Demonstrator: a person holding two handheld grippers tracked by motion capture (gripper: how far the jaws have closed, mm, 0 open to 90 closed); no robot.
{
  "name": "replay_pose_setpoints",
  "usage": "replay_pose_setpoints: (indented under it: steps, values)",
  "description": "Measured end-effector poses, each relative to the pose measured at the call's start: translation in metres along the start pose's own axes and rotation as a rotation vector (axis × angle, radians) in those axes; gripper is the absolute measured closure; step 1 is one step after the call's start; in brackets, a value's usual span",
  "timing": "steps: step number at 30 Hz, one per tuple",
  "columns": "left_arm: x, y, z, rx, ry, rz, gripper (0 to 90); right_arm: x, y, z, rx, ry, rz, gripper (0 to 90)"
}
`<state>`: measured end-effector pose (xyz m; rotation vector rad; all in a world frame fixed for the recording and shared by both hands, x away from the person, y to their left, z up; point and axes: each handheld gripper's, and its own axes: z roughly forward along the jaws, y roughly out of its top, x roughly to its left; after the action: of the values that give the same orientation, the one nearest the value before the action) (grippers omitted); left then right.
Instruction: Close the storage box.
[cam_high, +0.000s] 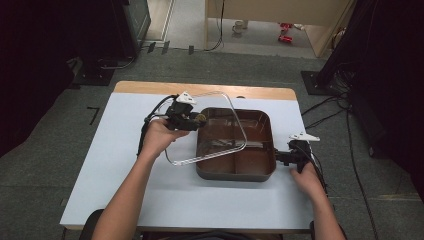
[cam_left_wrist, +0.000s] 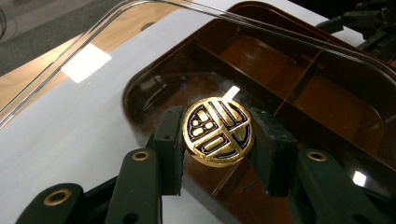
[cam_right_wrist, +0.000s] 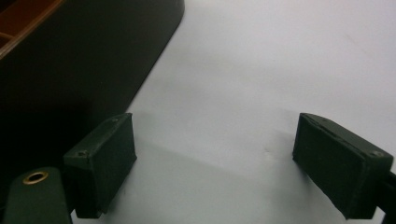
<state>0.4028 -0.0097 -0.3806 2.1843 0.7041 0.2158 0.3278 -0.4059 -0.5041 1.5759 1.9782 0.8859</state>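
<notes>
Left tool (cam_left_wrist: 218, 140) clamped on clear lid's gold knob (cam_left_wrist: 218, 132) above brown tray (cam_high: 235, 172); right tool (cam_right_wrist: 215, 163) open.

Left tongs (cam_high: 199, 118) clamped (raised), right tongs (cam_right_wrist: 215, 163) agape, low.

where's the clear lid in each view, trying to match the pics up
High view: the clear lid is mid-picture, tilted over the brown tray's left half, left gripper clamped on its gold knob.
Left gripper view: lid rim top left, gold knob centre.
Right gripper view: lid not in it.
Shared landmark: brown tray.
</notes>
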Motion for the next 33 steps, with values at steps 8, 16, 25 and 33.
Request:
replay_pose_setpoints:
  steps: [8,16,25,33]
  values:
    - [-0.015,0.006,0.023,0.025,-0.064,0.058,59.4,0.000,0.000,0.000,0.000,0.000,0.000,12.7]
    - [-0.026,0.010,0.041,0.045,-0.094,0.107,59.4,0.000,0.000,0.000,0.000,0.000,-0.001,12.7]
    - [-0.035,0.015,0.069,0.069,-0.184,0.145,59.4,0.000,0.000,0.000,0.000,0.000,-0.001,12.7]
    - [-0.042,0.021,0.081,0.087,-0.197,0.195,59.4,0.000,0.000,0.000,0.000,0.000,-0.002,12.7]
